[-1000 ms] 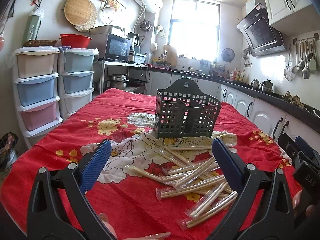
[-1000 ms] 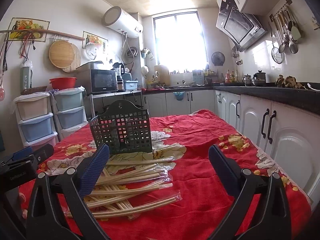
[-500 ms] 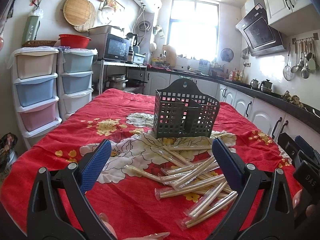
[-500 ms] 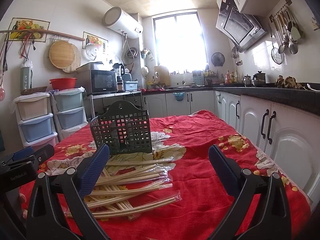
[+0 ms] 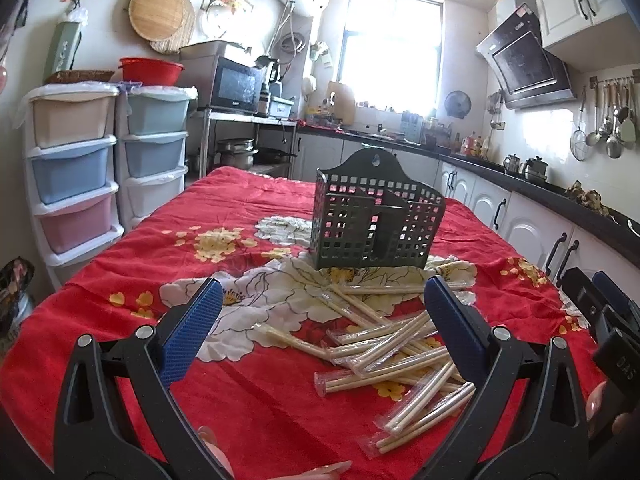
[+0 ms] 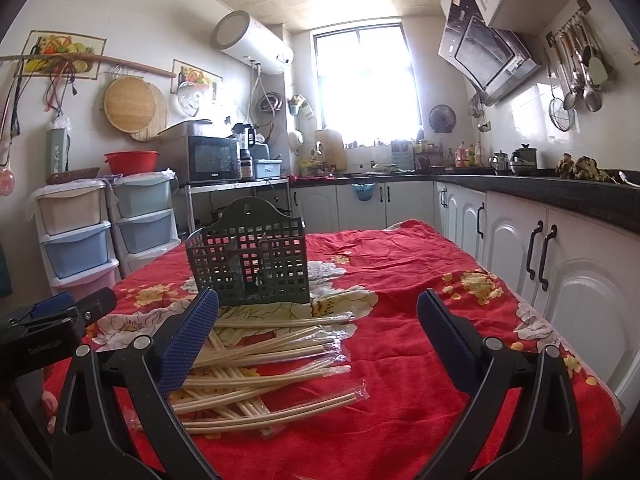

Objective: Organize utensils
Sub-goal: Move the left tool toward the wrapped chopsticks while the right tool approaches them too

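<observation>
Both hand-held grippers (image 5: 320, 320) (image 6: 318, 322) spread, chopsticks (image 5: 400, 344) mid-table

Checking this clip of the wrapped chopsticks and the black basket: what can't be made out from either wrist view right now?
- Chopsticks: exact count unclear; they overlap, and the right gripper finger covers the pile's left end in the right wrist view.
- Basket floor: hidden by its grid walls in both views.
- Right gripper in the left wrist view: cut off by the frame edge.
- Left gripper: open, empty.
</observation>
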{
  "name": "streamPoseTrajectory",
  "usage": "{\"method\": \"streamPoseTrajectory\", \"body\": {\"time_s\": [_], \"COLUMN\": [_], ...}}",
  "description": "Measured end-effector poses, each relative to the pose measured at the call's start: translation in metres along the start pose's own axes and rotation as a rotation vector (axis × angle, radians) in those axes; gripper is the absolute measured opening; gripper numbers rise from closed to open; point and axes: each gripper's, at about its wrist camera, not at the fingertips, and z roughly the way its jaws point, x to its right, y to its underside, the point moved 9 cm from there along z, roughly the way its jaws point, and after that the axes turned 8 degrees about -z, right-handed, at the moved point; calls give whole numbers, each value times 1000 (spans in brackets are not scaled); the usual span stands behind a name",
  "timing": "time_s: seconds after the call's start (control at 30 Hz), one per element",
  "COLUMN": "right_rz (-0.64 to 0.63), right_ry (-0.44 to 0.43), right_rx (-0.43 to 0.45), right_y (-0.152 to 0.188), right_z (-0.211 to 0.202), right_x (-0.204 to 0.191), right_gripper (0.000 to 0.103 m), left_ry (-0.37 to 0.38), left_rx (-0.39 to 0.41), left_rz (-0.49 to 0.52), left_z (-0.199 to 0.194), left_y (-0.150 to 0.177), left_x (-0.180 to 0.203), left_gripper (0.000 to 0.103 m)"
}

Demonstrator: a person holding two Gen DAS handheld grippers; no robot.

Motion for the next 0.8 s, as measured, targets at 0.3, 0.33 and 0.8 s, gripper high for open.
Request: {"method": "streamPoseTrajectory", "body": {"time_s": [0.3,0.33,0.8], "right_rz": [-28,-33,-76], "right_ry": [-71,-80,-203], "right_rx": [-37,-42,-137], "right_y": [5,6,6], "right_z": [7,8,32], "right_x": [-17,-19,-42], "right_gripper": [97,97,97], "left_ry": [-17,-19,-45], "left_rx": [-54,-57,-129], "left_rz": [-72,-77,-166], "left_z": [10,11,26], "left_y": [2,2,0], "left_x": [-28,-30,-70], "left_gripper": [93,93,93]}}
